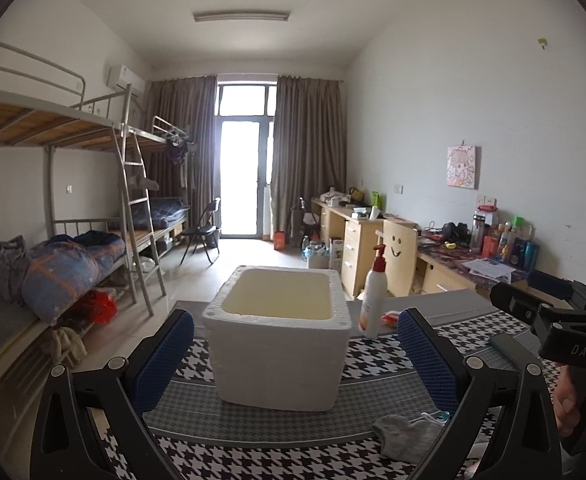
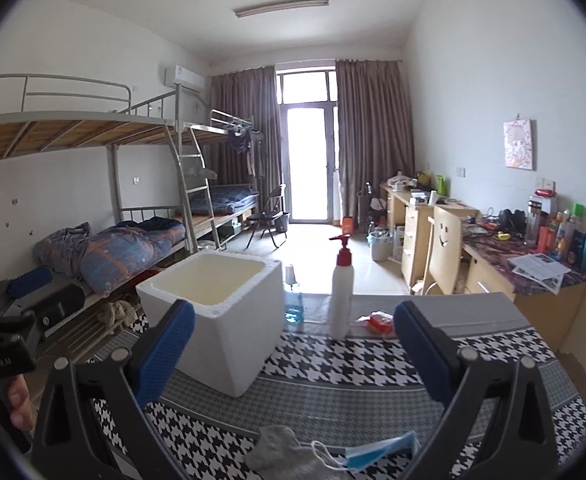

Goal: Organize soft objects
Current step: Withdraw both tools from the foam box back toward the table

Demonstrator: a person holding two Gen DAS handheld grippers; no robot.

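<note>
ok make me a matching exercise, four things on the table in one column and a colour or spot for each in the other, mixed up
Things:
1. square white foam box
2. white pump bottle
3. crumpled grey sock
4. light blue face mask

Descriptions:
A. red pump top
B. open, nothing seen inside
C. white ear loops
D. nearest the camera, left of the mask

Pairs: 1-B, 2-A, 3-D, 4-C

Foam box point(image 2: 213, 312) and pump bottle point(image 2: 341, 296) block the far cloth point(image 2: 373, 396); near strip looks open, apparently.
</note>
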